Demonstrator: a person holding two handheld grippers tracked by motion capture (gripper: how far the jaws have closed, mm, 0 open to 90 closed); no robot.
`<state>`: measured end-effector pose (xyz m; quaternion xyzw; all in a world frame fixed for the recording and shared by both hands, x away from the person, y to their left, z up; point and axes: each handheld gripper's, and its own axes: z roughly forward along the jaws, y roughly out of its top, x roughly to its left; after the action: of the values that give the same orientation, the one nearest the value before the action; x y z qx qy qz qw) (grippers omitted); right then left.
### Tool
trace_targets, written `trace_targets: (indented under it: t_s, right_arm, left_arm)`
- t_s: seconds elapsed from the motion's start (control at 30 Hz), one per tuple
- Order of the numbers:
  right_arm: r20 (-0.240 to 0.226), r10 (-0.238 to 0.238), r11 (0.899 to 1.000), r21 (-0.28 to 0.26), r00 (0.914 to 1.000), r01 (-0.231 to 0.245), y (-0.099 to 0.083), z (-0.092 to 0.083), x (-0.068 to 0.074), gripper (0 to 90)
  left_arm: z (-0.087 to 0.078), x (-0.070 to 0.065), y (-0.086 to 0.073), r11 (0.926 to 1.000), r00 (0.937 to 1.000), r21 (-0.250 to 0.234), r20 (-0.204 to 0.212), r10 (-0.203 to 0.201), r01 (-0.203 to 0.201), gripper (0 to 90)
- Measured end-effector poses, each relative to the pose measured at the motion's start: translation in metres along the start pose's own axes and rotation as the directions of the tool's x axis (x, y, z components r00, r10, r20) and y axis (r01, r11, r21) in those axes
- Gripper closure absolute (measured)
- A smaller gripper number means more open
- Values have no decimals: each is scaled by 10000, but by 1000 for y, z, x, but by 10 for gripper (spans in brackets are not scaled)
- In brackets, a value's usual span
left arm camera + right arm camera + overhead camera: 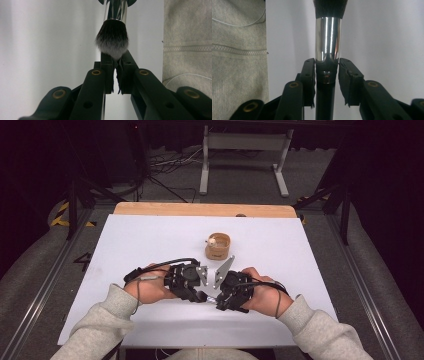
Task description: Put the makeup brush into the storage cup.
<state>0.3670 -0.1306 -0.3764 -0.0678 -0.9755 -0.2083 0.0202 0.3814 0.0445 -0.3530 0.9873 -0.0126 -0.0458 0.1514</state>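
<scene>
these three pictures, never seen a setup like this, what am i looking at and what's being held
A person sits at a table covered in white and holds a hand-operated gripping tool in each hand: the left tool and the right tool. The wide picture comes from a fixed camera above, looking down. The other two come from small cameras riding on each tool, looking along its black jaws.

The tools meet tip to tip over a makeup brush. The right tool has its jaws around the brush's handle, just below the shiny metal collar. The left tool is shut, its tips right at the soft bristles.

Farther back stands a small round wooden holder.
</scene>
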Motion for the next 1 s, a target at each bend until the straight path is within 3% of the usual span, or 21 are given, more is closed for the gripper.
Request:
trace_targets:
  t_s: [0.33, 0.4, 0.53, 0.73, 0.97, 1.0]
  right_arm:
    - [12, -133, 9996, 259, 9999, 133, 2, 4, 1, 723]
    - [-162, -191, 9994, 274, 9997, 195, 3, 5, 1, 725]
    - [-53, -271, 9993, 248, 9996, 272, 2, 5, 1, 727]
    - [74, -213, 9995, 213, 9997, 211, 1, 5, 1, 730]
    - [-112, -14, 9997, 228, 9999, 16, 0, 6, 0, 732]
    - [-183, -31, 9998, 199, 9998, 35, -1, 5, -1, 732]
  left_arm:
    - [1, -1, 0, 10000, 9999, -2, 32, -95, 95, 848]
    - [1, -1, 1, 10000, 10000, 3, 35, 19, -19, 848]
    - [1, 0, 1, 10000, 10000, -12, 65, 52, -52, 848]
    - [1, 1, 0, 10000, 10000, -45, -7, 80, -80, 845]
    - [-1, 3, -1, 9996, 9999, -228, 53, 141, -139, 810]
    - [-1, 2, -2, 9993, 9999, -353, 83, -87, 90, 786]
